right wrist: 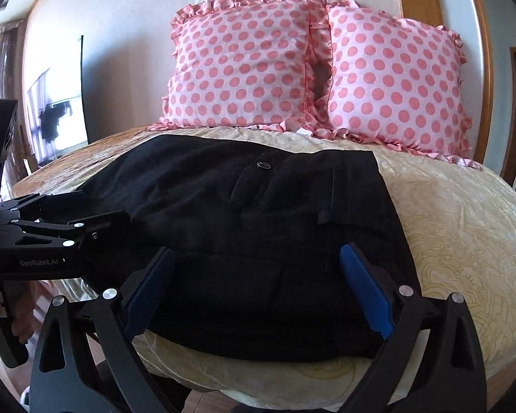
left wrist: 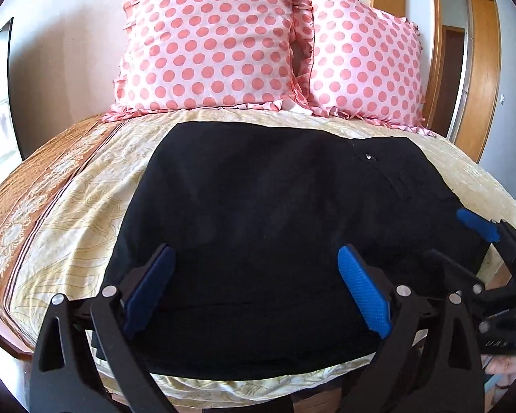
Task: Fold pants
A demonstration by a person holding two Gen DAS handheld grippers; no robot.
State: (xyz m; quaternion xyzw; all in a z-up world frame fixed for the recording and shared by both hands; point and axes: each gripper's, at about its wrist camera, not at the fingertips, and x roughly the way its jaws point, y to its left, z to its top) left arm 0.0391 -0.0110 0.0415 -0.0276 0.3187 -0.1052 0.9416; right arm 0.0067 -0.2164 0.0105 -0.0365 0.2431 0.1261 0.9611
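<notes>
Two grippers, both yours, at the bed's near edge. Your left gripper: jaws spread wide, blue pads either side of dark cloth, nothing pinched between them. Your right gripper: jaws likewise spread wide, nothing clamped, over the near right part of the garment. One pair of black pants, folded into a broad slab, lying flat on the bed from its near edge toward the middle; a button and a pocket flap show on the top layer. One cream patterned bedspread under the pants, with a brown patterned band along the bed's left side. Two pink polka-dot pillows with ruffled edges, propped side by side at the head of the bed against the wall.
</notes>
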